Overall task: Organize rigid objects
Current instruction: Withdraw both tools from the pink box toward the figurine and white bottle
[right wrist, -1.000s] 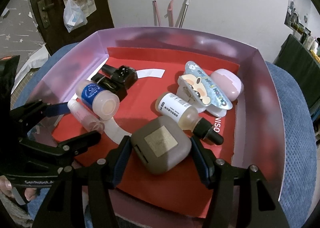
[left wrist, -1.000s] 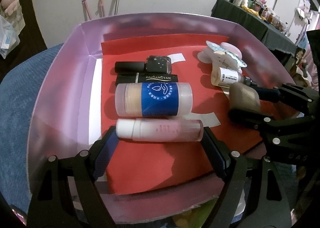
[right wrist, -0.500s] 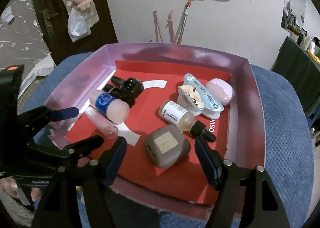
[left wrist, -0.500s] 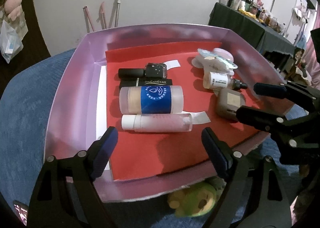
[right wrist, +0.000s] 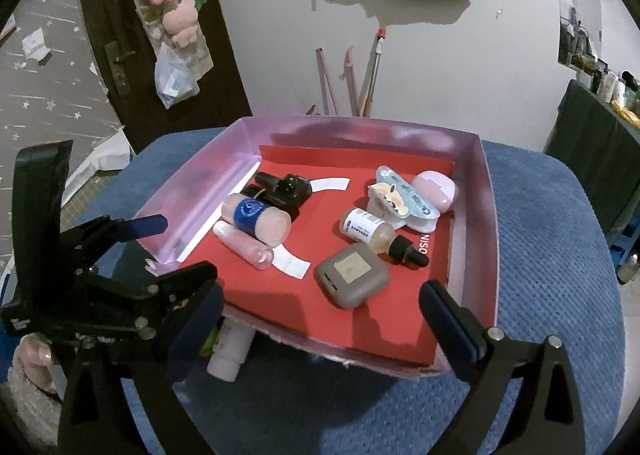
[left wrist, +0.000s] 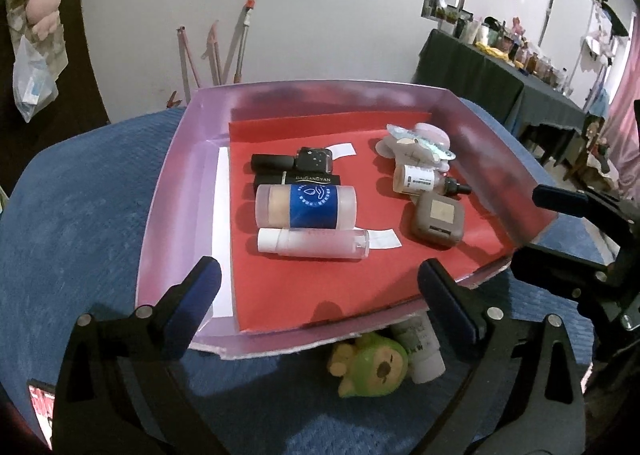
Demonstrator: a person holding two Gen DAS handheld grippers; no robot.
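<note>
The pink tray [left wrist: 168, 191] sits on a blue cushioned seat [left wrist: 72, 215], lined with a red sheet [left wrist: 304, 283], and the things in it lie in two groups, which reads as a sort by shape: along the tray's left side the long items are laid parallel, side by side, a dark nail-polish bottle [left wrist: 294, 160] farthest back, then a black box [left wrist: 298, 180], then the blue-labelled tube [left wrist: 306, 205], and nearest the thin pink-tinted tube [left wrist: 312, 242] lying against it; on the right the odd-shaped pieces gather, a cartoon clip and a lilac case [right wrist: 434, 189] at the back, the dropper bottle [left wrist: 424, 183] in front of them, and the taupe square case [left wrist: 438, 220] nearest. Rows like that probably keep round tubes from rolling. A green plush toy [left wrist: 370, 361] and a white bottle [left wrist: 420, 347] lie outside the tray, under its near edge, so the job is likely unfinished. The left gripper [left wrist: 316, 287] hangs over the near rim, its jaws opening to a wide spread, nothing between them or touching the pads; the right gripper [right wrist: 320, 305] is the same, jaws opening wide and empty, the taupe case lying free on the sheet just beyond its fingers
</note>
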